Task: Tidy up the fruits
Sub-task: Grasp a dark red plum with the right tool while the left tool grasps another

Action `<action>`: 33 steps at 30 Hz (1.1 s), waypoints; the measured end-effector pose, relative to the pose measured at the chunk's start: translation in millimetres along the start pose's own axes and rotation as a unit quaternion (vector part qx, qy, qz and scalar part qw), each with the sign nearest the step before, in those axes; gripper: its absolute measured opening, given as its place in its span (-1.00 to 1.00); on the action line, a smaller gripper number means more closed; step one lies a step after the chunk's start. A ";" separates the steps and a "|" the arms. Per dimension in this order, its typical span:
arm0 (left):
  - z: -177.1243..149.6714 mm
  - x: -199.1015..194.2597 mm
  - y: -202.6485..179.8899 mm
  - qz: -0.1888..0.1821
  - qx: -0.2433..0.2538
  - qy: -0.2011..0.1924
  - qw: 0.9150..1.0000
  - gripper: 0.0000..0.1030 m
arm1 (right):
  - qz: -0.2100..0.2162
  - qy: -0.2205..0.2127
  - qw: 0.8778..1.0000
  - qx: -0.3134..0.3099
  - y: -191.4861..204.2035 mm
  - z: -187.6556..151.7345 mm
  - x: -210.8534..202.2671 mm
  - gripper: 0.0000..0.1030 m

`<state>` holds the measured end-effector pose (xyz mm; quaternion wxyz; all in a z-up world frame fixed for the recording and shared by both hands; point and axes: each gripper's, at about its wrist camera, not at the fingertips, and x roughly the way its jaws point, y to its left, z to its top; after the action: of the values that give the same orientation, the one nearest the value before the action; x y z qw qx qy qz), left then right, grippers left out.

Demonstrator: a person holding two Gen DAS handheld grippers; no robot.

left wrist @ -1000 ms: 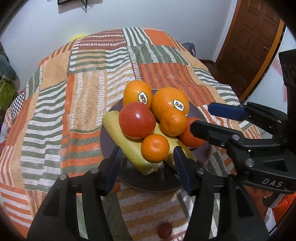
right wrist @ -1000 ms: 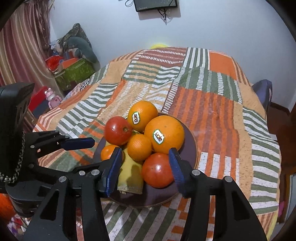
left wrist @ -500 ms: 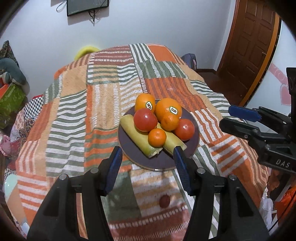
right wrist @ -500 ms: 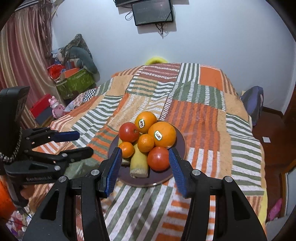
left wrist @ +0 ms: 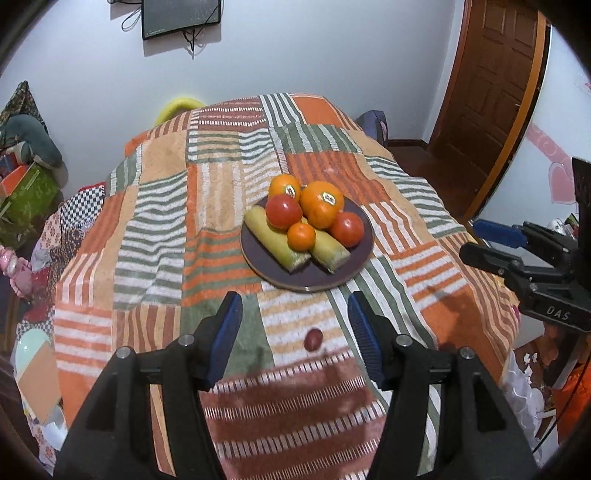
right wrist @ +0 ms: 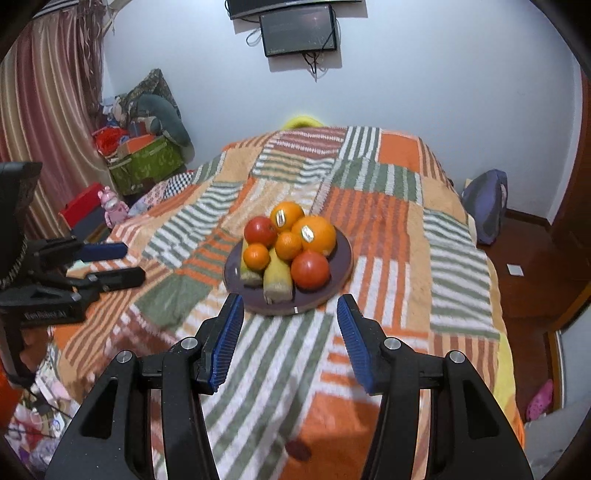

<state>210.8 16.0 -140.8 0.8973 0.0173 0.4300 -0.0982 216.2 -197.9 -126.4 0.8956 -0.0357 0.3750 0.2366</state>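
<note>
A dark round plate point(left wrist: 354, 264) point(right wrist: 338, 273) sits on the striped blanket and holds a pile of fruit: two big oranges point(left wrist: 322, 201) point(right wrist: 314, 232), small mandarins point(left wrist: 301, 236) point(right wrist: 256, 256), two red tomatoes point(left wrist: 283, 211) point(right wrist: 309, 268) and two bananas point(left wrist: 273, 240) point(right wrist: 277, 278). My left gripper point(left wrist: 295, 341) is open and empty, well back from the plate. My right gripper point(right wrist: 290, 341) is open and empty, also short of the plate. Each gripper shows in the other view, the right one point(left wrist: 517, 251) and the left one point(right wrist: 92, 266).
A small dark red fruit point(left wrist: 313, 339) point(right wrist: 298, 450) lies on the blanket point(left wrist: 155, 229) near its front edge. Boxes and toys point(right wrist: 144, 155) stand at the left by the curtain. A wooden door point(left wrist: 491, 92) is at the right. A screen point(right wrist: 298, 29) hangs on the far wall.
Both grippers have pulled back and up from the plate, so the fruit pile looks much smaller and more of the bed shows. Both stay open and empty.
</note>
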 end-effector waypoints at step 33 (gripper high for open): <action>-54.2 55.9 -4.4 -0.020 0.008 0.098 0.995 -0.14 | 0.011 0.116 0.992 0.037 -14.2 -106.6 36.8 -0.57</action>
<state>202.5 8.9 -218.0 0.8483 0.0255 0.5156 -0.1179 175.2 -221.5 -229.6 0.8440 -0.0257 0.4856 0.2263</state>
